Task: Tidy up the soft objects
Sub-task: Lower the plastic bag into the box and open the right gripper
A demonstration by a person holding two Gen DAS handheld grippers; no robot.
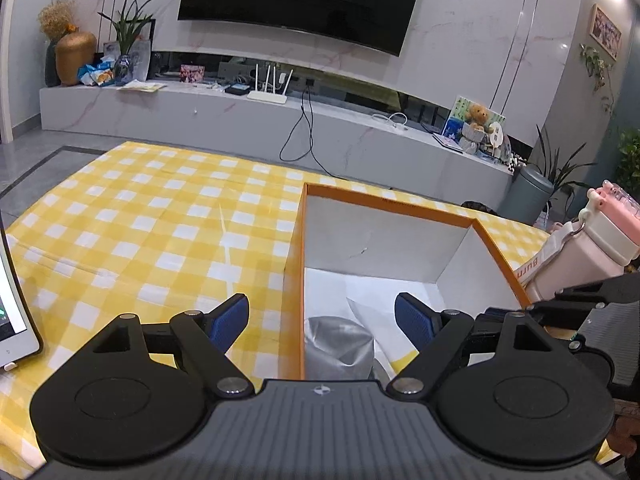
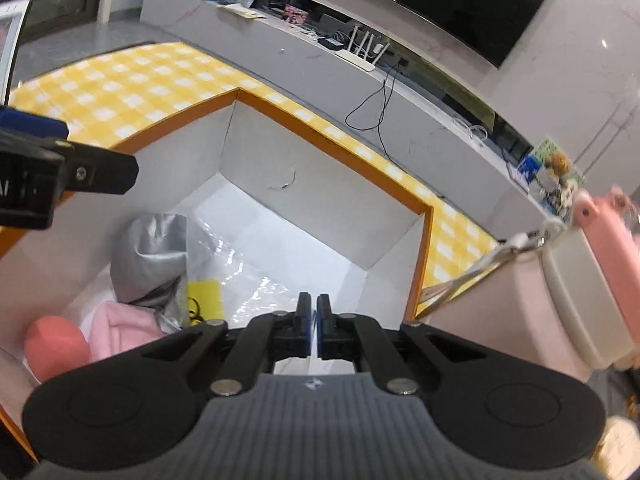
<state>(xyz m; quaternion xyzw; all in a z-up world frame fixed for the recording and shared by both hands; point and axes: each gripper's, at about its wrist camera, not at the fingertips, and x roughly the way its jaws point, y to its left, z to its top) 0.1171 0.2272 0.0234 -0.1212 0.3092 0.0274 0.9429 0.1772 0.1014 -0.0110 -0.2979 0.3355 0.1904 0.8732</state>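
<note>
The left tool (image 1: 322, 320) has its two blue fingers (image 1: 230, 320) wide apart and holds nothing; it hangs over the left wall of the box (image 1: 294, 280), which stands on the table (image 1: 140, 220) with a yellow checked cloth, toward its right edge. The right tool (image 2: 313, 316) has its fingers almost together above the inside of the box; whether something thin is between them cannot be told. In the box lie a grey soft pouch (image 2: 154, 256), a pink cloth (image 2: 116, 328), a red round thing (image 2: 56, 344) and a clear plastic bag (image 2: 240, 276). A pink bottle (image 1: 580, 256) stands just beside the box on its right.
</note>
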